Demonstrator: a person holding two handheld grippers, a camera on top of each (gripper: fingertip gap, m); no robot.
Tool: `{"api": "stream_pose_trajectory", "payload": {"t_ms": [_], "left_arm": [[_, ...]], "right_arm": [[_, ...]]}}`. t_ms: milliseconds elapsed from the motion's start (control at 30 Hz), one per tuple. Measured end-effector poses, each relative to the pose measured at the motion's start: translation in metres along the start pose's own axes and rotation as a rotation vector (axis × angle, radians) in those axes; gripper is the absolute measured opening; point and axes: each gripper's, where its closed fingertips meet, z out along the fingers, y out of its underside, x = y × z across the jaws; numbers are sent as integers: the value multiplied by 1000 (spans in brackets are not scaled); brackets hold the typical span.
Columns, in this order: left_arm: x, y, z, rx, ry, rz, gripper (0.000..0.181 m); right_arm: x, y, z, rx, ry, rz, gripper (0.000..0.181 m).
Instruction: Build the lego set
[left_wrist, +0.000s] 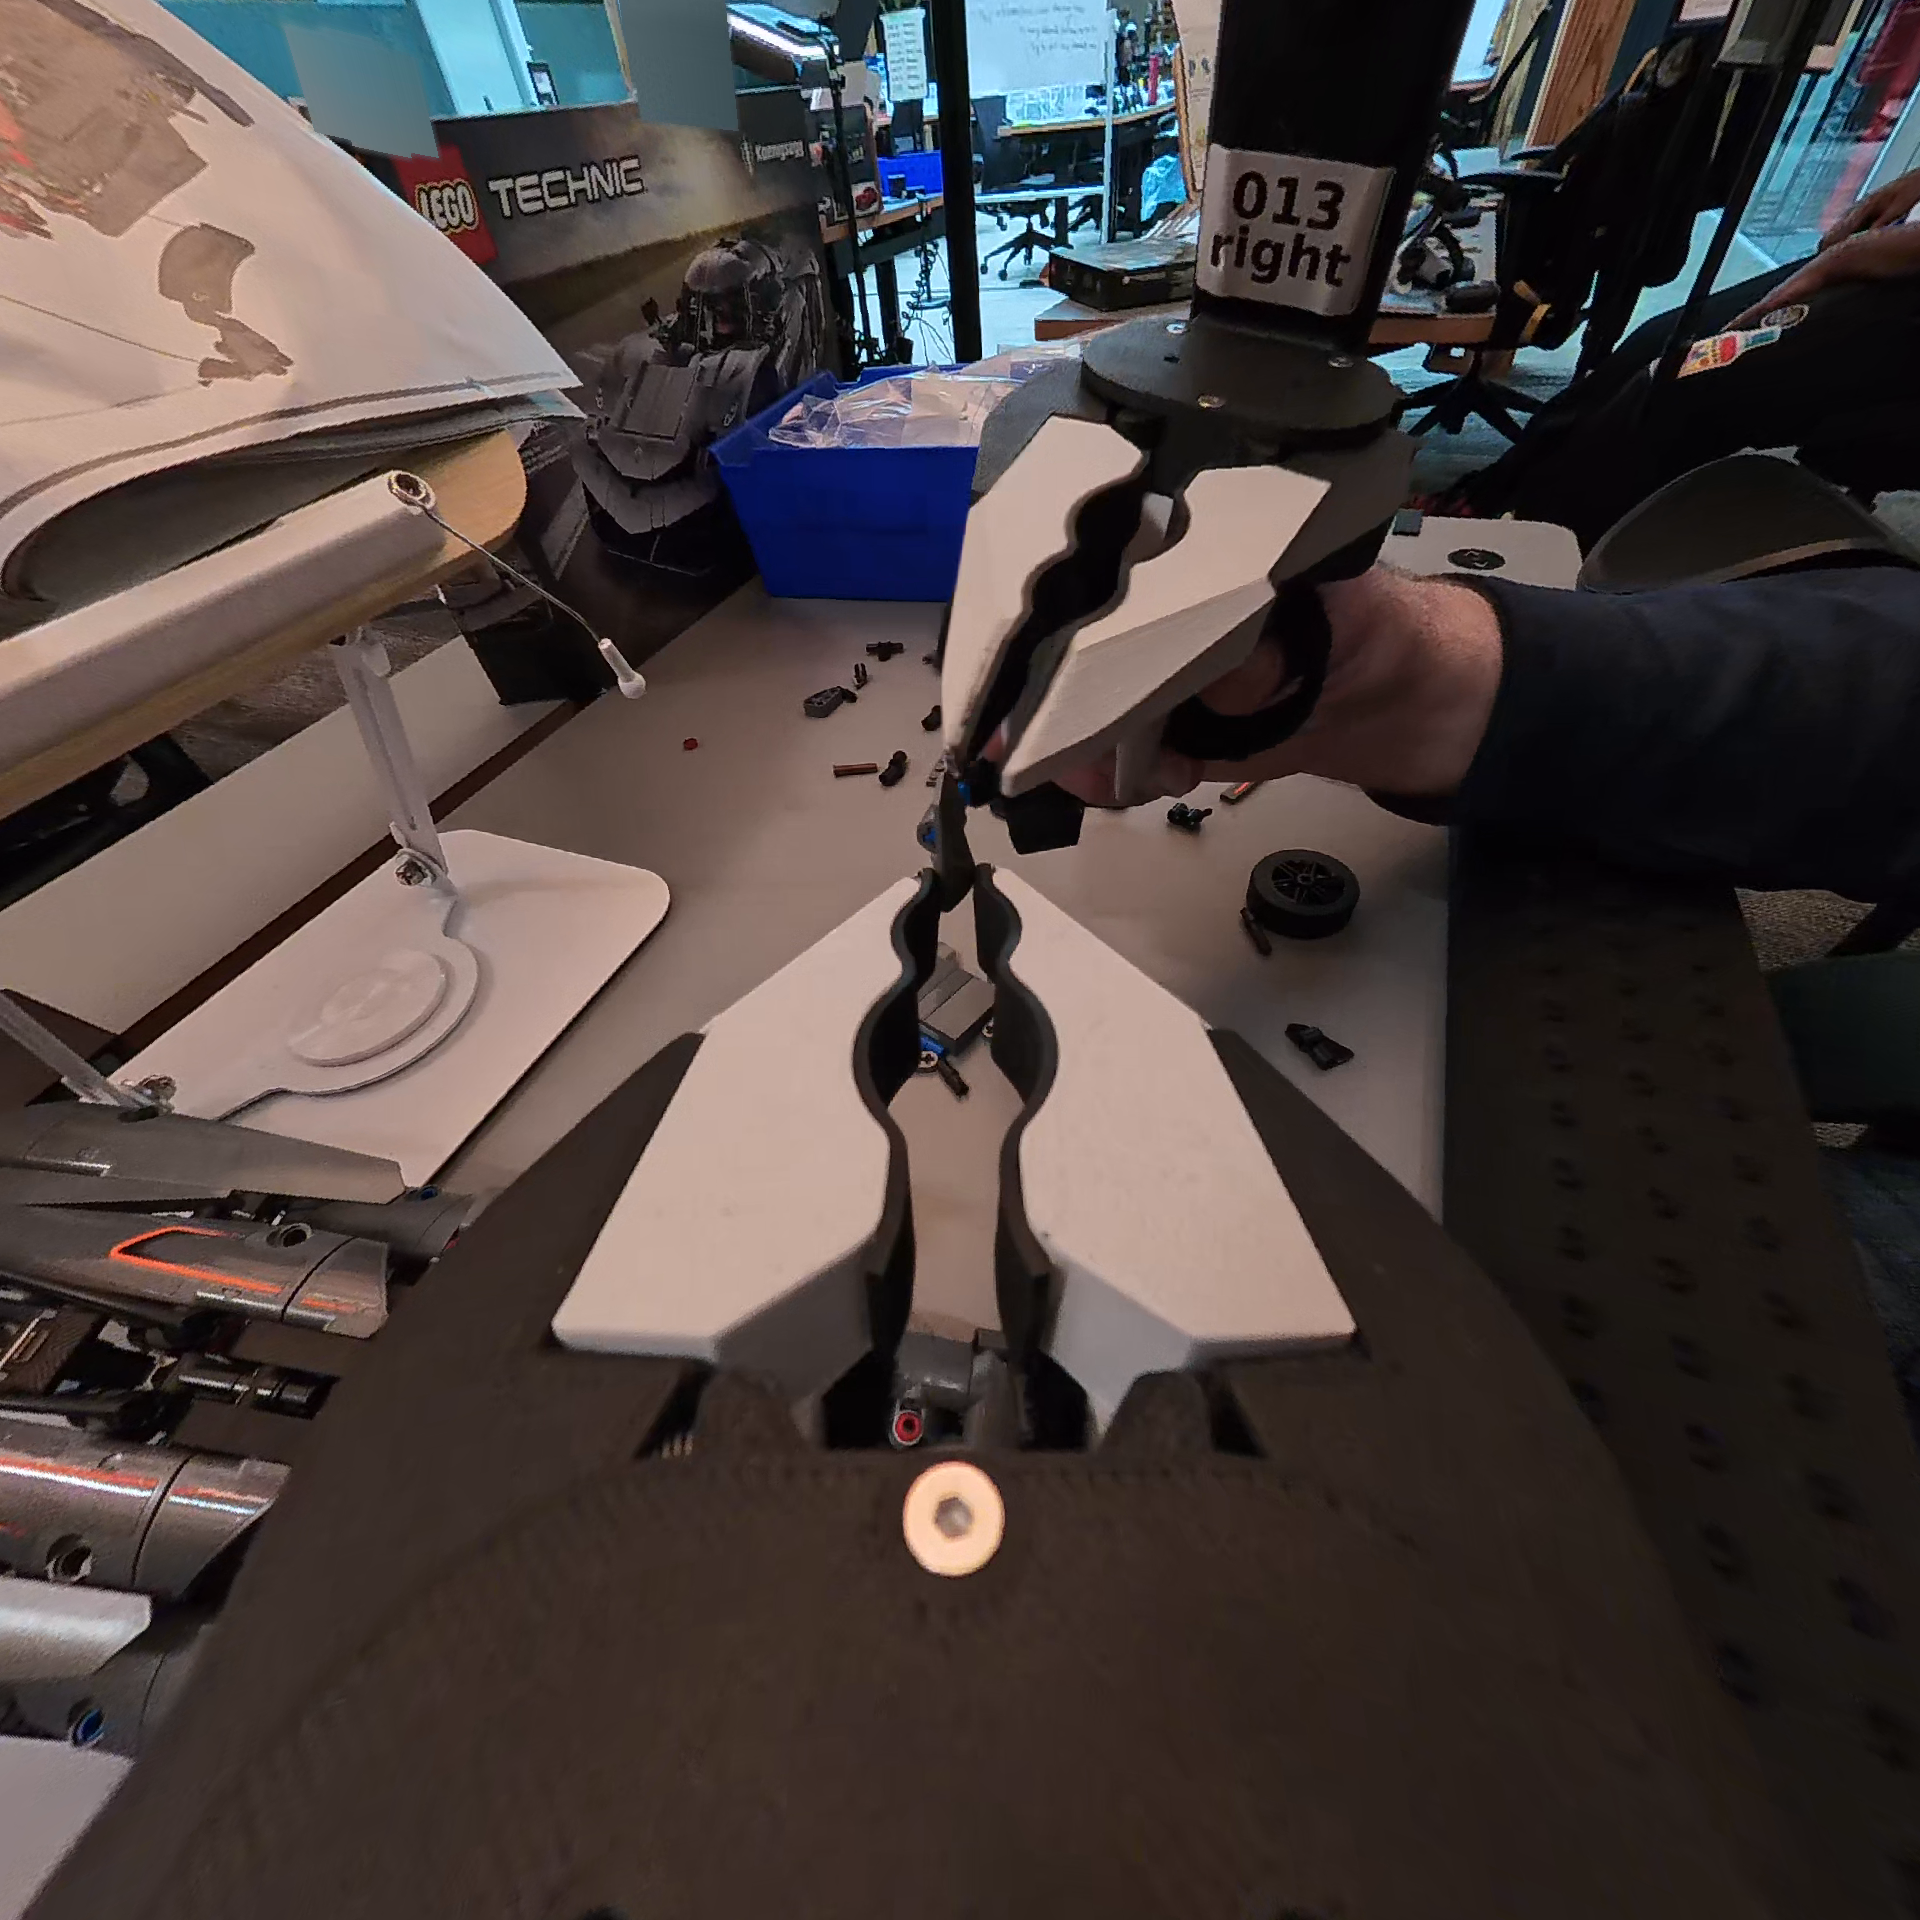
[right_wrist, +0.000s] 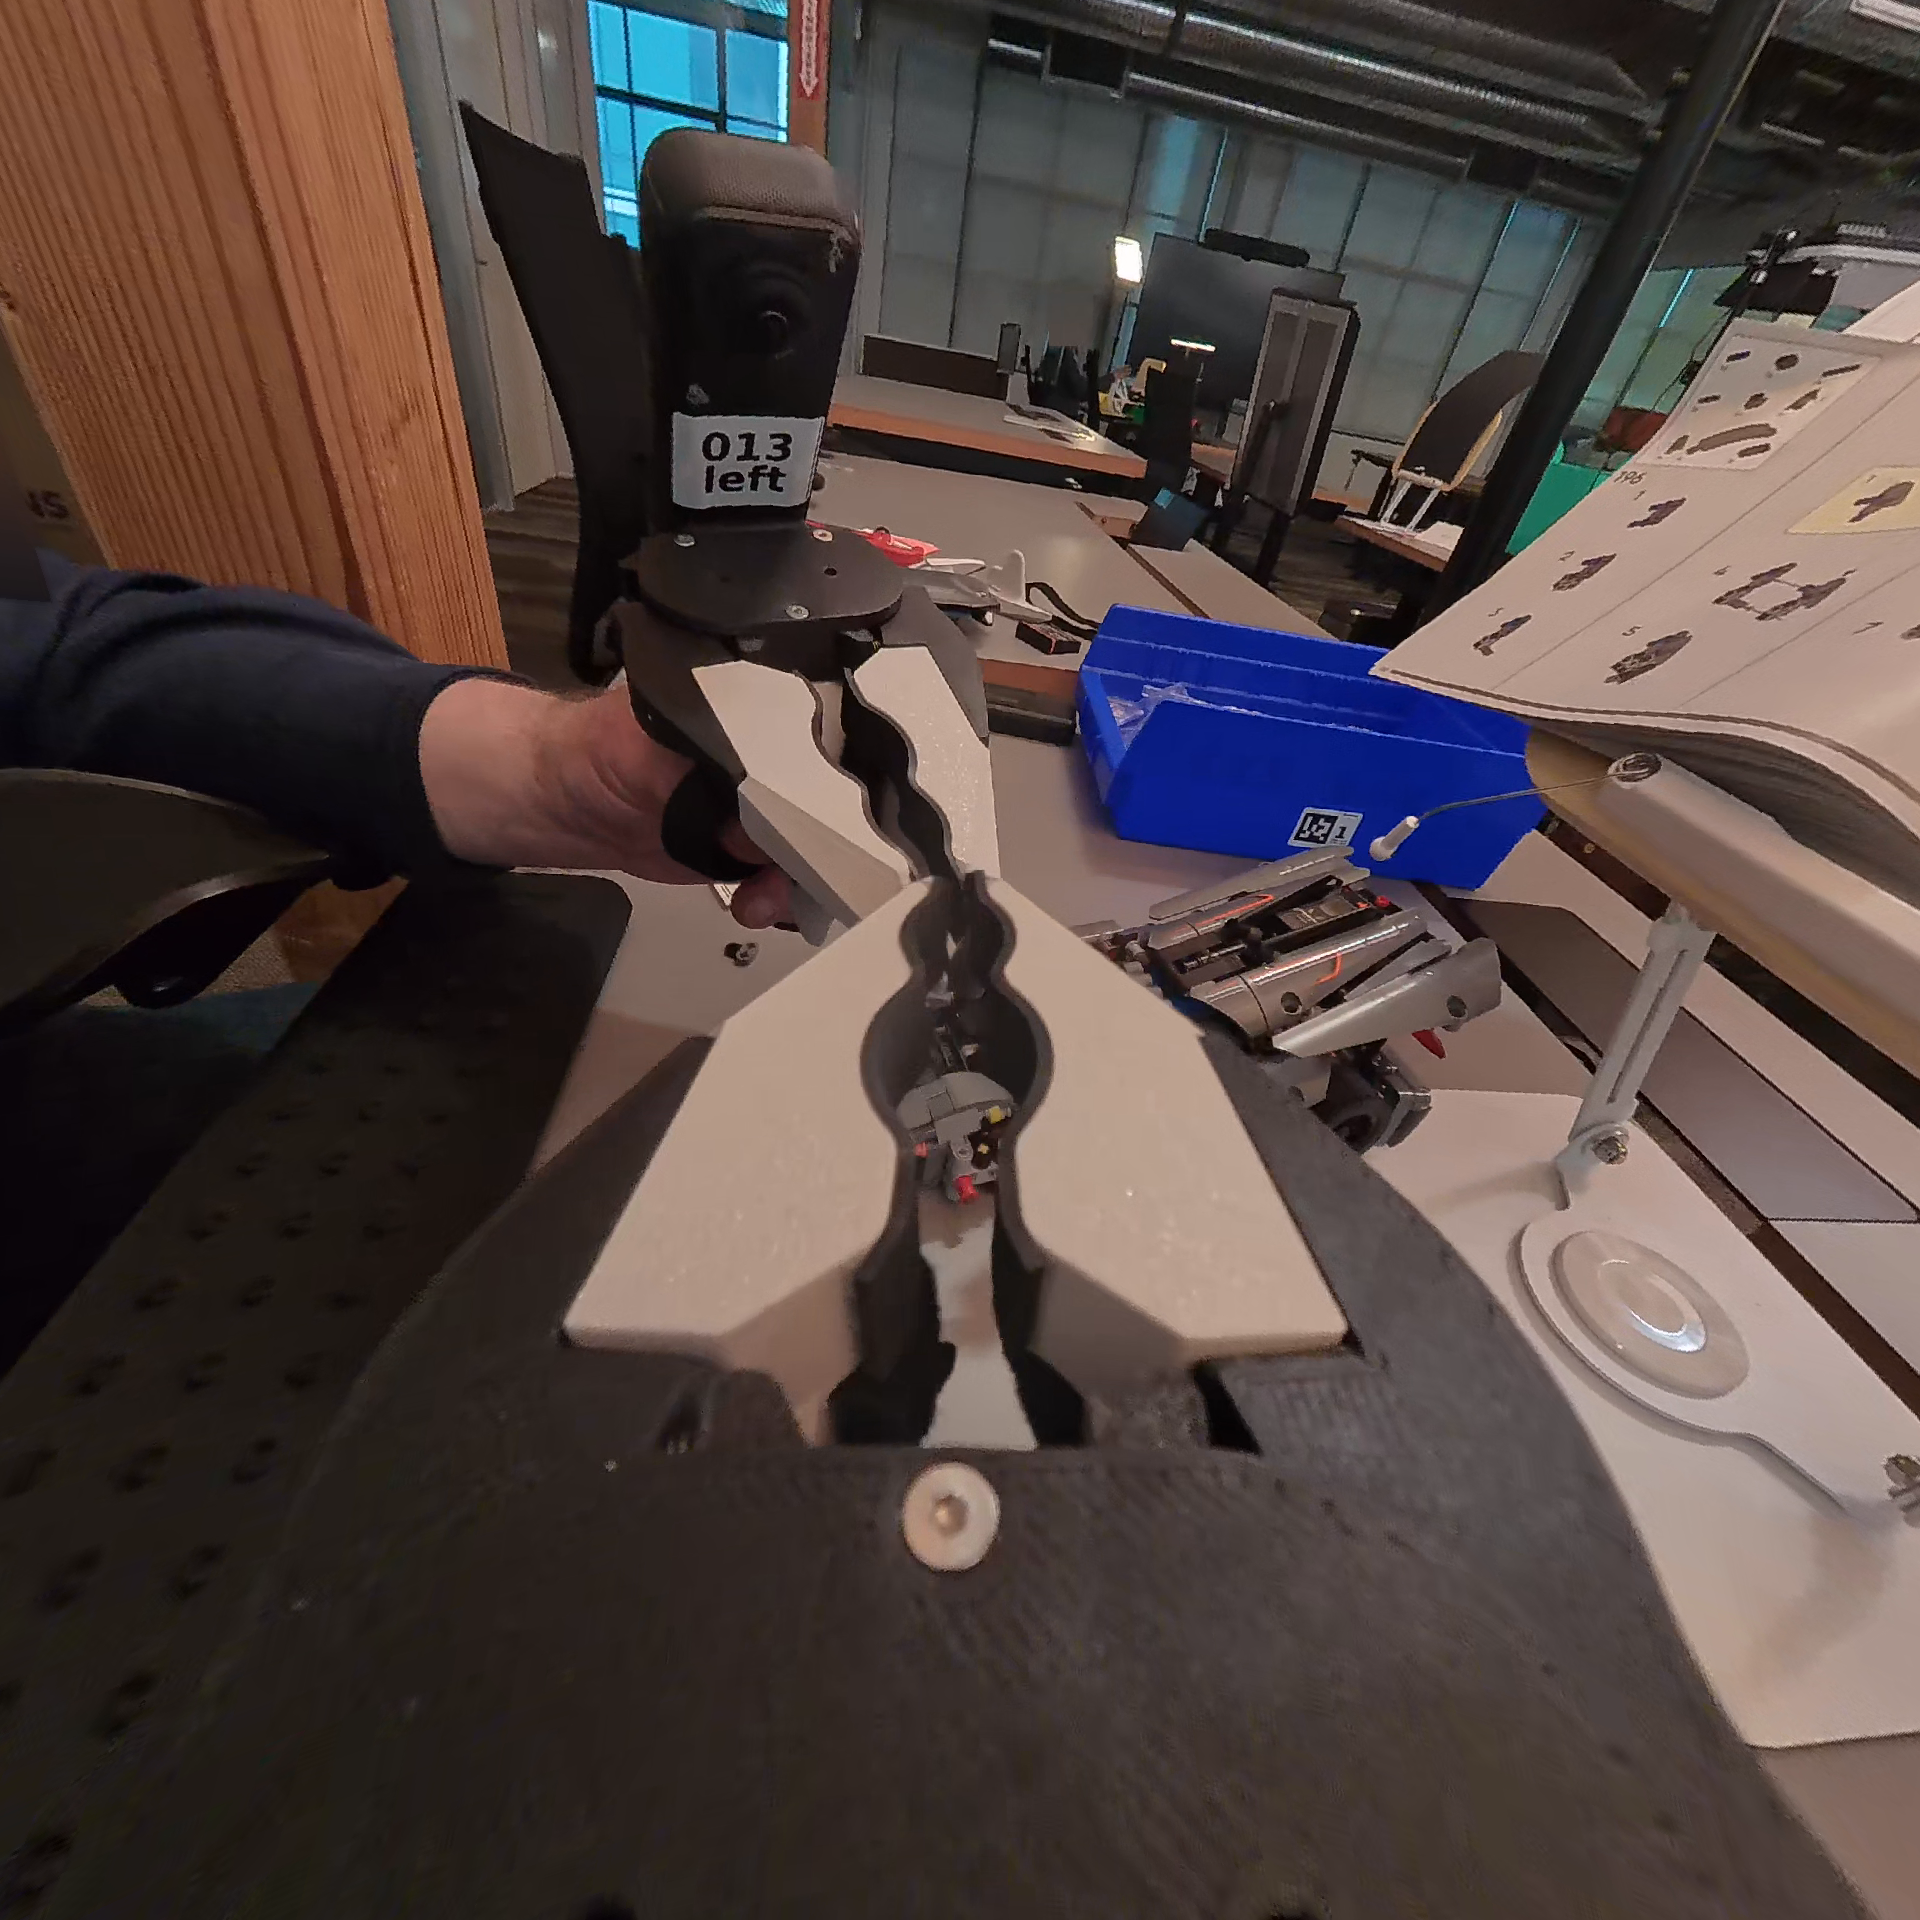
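Observation:
In the left wrist view my left gripper (left_wrist: 951, 896) is shut on the lower end of a thin dark lego piece with blue pins (left_wrist: 948, 836) and holds it upright above the table. My right gripper (left_wrist: 971, 767) comes down from above, and its tips are shut on the top end of the same piece. In the right wrist view my right gripper (right_wrist: 961, 896) meets the left gripper (right_wrist: 951, 871) tip to tip, with the dark piece (right_wrist: 958, 940) between them. A small grey assembly (left_wrist: 954, 1003) lies on the table below; it also shows in the right wrist view (right_wrist: 956, 1122).
A black wheel (left_wrist: 1302, 894) and several loose small parts (left_wrist: 862, 769) lie on the table. A blue bin (left_wrist: 852, 509) stands at the back. An open instruction book (left_wrist: 208, 291) rests on a white stand (left_wrist: 416, 977). A grey built model (right_wrist: 1330, 956) lies beside the stand. The grey built model (right_wrist: 1330, 956) is about 20 centimeters from both grippers' fingertips. It is also in sight in the left wrist view (left_wrist: 135, 1254).

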Motion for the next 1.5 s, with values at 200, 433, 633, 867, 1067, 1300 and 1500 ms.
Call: {"api": "stream_pose_trajectory", "payload": {"t_ms": [200,433,633,867,1067,1300,1500], "left_arm": [[-2,-2,-2,18,-3,-15,3],[-2,-3,-2,26,-6,-18,4],[0,-2,0,18,2,-13,4],[1,-2,0,17,4,-9,4],[-2,-7,-4,54,12,-43,4],[1,-7,-3,55,23,-37,4],[3,-7,-3,52,32,-32,4]], "right_arm": [[4,-1,-3,8,8,25,12],[3,5,0,-21,3,28,11],[1,6,1,-26,-10,29,7],[1,6,0,-26,-7,26,3],[8,5,-2,-22,20,53,15],[4,8,-1,-39,-7,54,9],[2,10,0,-48,-26,60,5]]}}
